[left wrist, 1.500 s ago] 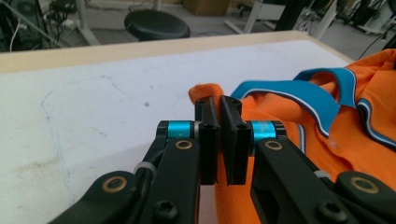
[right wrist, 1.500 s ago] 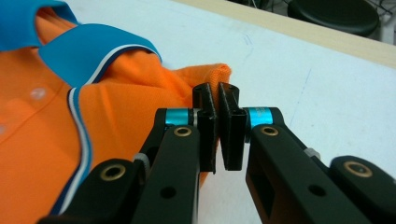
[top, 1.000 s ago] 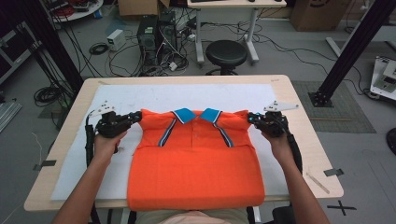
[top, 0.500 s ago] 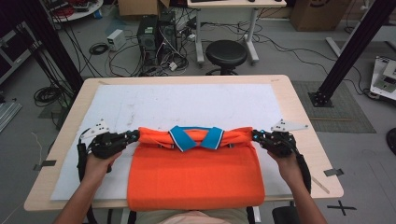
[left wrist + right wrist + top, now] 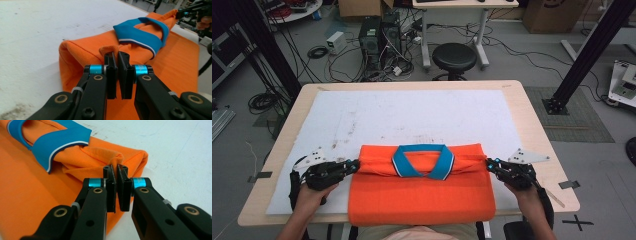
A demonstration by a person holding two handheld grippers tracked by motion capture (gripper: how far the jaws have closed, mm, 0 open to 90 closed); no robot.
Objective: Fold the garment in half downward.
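- Orange polo shirt (image 5: 422, 192) lies on the white sheet (image 5: 412, 120) covering the table (image 5: 532, 120), at the near edge, in front of the person
- Top part of shirt folded over toward the person; blue collar (image 5: 423, 162) sits on top of the fold, roughly midway between the two tools
- Left tool (image 5: 354, 166) at the shirt's left end of the fold; jaws clamped tight on a pinch of orange fabric, seen close in the left gripper view (image 5: 117, 56) where cloth bunches just above the jaw tips
- Right tool (image 5: 490, 164) at the right end of the fold; jaws likewise closed on a small gather of orange cloth, clear in the right gripper view (image 5: 115, 168)
- Both tools low, near the sheet, pointing inward at each other across the shirt
- Folded edge forms a rounded roll at each end; lower body of shirt lies flat beneath it
- Collar shows a thin white stripe along its rim in both gripper views
- Sheet bears grey smudges beyond the shirt
- Black stool (image 5: 454, 56) and tangled cables (image 5: 377, 65) on the floor beyond the far table edge
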